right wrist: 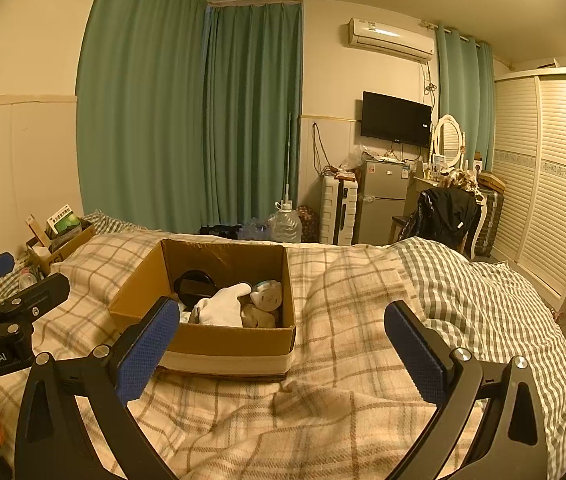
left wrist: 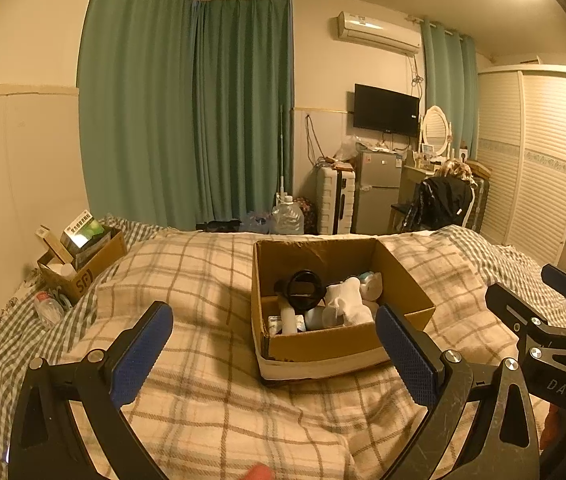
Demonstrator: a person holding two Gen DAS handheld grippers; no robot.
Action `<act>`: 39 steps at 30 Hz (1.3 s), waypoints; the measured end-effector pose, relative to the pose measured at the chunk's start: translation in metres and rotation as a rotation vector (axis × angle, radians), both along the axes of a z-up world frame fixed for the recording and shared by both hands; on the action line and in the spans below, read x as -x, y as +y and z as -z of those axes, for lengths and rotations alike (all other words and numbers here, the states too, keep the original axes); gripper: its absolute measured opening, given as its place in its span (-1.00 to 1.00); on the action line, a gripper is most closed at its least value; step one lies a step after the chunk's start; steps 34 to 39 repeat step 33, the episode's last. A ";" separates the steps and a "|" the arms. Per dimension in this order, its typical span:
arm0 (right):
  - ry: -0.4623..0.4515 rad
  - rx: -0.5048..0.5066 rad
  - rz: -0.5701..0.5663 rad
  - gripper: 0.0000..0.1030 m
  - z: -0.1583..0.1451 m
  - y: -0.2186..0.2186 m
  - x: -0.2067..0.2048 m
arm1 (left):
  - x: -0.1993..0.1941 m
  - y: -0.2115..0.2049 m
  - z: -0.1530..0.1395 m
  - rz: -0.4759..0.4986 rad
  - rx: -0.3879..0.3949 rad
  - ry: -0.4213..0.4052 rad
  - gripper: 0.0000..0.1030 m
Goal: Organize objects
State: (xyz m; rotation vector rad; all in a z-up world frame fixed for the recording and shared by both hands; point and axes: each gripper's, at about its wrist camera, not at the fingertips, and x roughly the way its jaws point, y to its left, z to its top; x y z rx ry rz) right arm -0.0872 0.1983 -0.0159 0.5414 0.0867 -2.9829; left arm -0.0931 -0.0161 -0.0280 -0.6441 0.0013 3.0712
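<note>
An open cardboard box [left wrist: 323, 346] sits on the plaid bed; it also shows in the right wrist view [right wrist: 219, 344]. Inside lie a black round lid [left wrist: 303, 289], a white sock [left wrist: 345, 300], a white bottle [left wrist: 287, 318] and a pale round toy [right wrist: 269, 296]. My left gripper [left wrist: 273, 344] is open and empty, held just short of the box's near wall. My right gripper [right wrist: 279, 338] is open and empty, near the box's right front corner. Each gripper shows at the edge of the other's view.
A second cardboard box [left wrist: 83, 264] with cartons stands at the bed's far left by the wall, a clear plastic bottle [left wrist: 48, 309] beside it. The plaid blanket [right wrist: 363, 320] covers the bed. Beyond are curtains, a water jug, a suitcase, a fridge and a wardrobe.
</note>
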 end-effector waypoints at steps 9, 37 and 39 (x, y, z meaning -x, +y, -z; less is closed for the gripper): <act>-0.013 0.010 -0.008 0.99 0.001 0.000 0.001 | 0.001 0.000 0.000 0.000 -0.001 -0.007 1.00; -0.017 0.010 -0.001 0.99 0.002 0.000 0.003 | 0.002 0.001 0.003 -0.003 0.023 -0.021 1.00; -0.017 0.010 -0.001 0.99 0.002 0.000 0.003 | 0.002 0.001 0.003 -0.003 0.023 -0.021 1.00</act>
